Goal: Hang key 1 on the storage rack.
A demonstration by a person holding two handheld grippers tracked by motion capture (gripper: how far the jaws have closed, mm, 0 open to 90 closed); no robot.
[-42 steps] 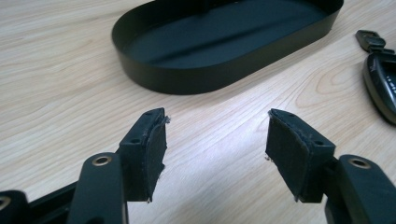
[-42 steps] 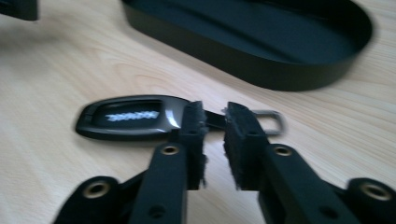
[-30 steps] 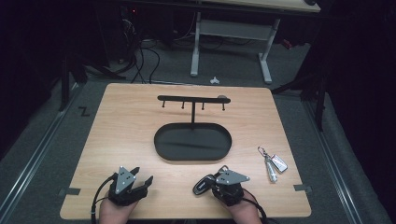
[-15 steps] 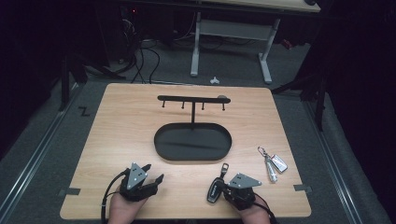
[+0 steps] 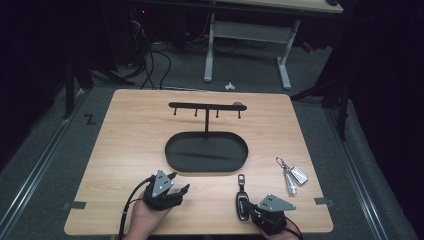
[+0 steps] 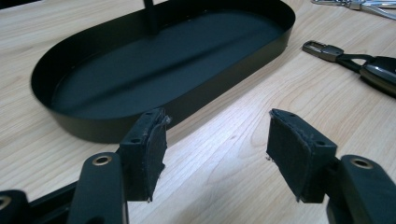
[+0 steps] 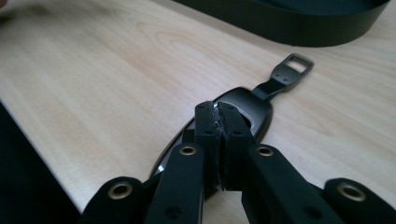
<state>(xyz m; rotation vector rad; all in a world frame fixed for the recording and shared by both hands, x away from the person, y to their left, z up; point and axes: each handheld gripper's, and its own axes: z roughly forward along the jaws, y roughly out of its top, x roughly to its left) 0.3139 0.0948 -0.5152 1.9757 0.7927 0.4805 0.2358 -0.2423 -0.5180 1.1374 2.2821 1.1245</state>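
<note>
Car key (image 5: 242, 201) flat on table (image 5: 125, 145) near front edge, toward right corner.
Right gripper (image 7: 218, 122) has jaws pressed together, tips over key body, nothing visibly pinched; key's metal loop points toward black oval tray (image 5: 206, 151) at table centre. Left gripper (image 5: 172, 186) sits near front edge left of key, jaws apart, empty, facing tray wall. Second key bunch (image 5: 291, 173) lies by right edge.
</note>
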